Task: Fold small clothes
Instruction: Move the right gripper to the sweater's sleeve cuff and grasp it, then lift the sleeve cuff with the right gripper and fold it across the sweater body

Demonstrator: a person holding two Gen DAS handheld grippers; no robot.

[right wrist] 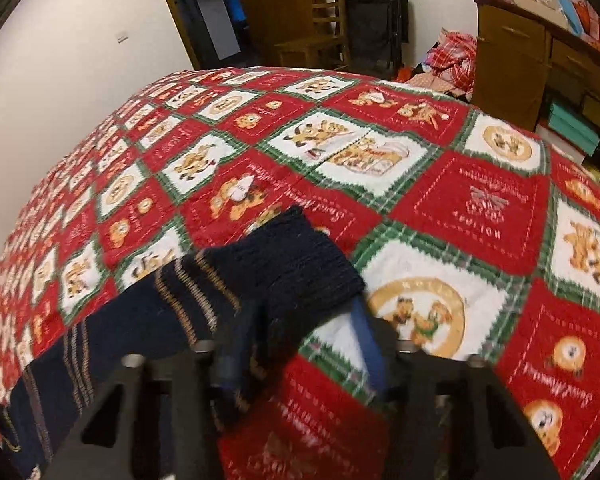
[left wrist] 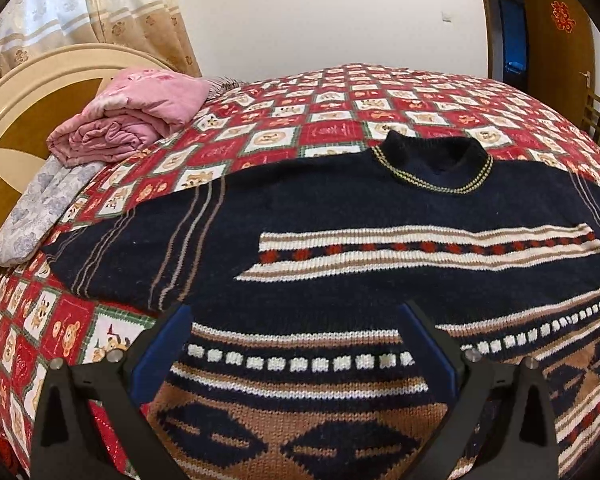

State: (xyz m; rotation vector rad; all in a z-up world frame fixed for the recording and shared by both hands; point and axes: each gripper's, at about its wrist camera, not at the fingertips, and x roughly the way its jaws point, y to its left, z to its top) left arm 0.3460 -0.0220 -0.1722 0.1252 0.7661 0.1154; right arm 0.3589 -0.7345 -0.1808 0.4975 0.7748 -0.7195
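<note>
A navy knitted sweater (left wrist: 340, 216) with white, tan and red bands lies flat on the bed, collar at the far side, one sleeve stretched out to the left. My left gripper (left wrist: 296, 320) is open and empty, hovering over the sweater's lower body with blue-padded fingers (left wrist: 160, 352) spread wide. In the right wrist view the other sleeve (right wrist: 172, 312) runs from lower left to its dark cuff (right wrist: 296, 264). My right gripper (right wrist: 300, 340) has the sleeve near the cuff between its fingers; the cloth drapes over the left finger and the view is blurred.
The bed carries a red, white and green bear-patterned quilt (right wrist: 440, 200). A folded pink blanket (left wrist: 132, 116) and grey pillow (left wrist: 40, 216) lie by the headboard. A wooden chair (right wrist: 320, 28), black bag (right wrist: 376, 20), dresser (right wrist: 520, 64) and clothes pile (right wrist: 452, 60) stand past the bed.
</note>
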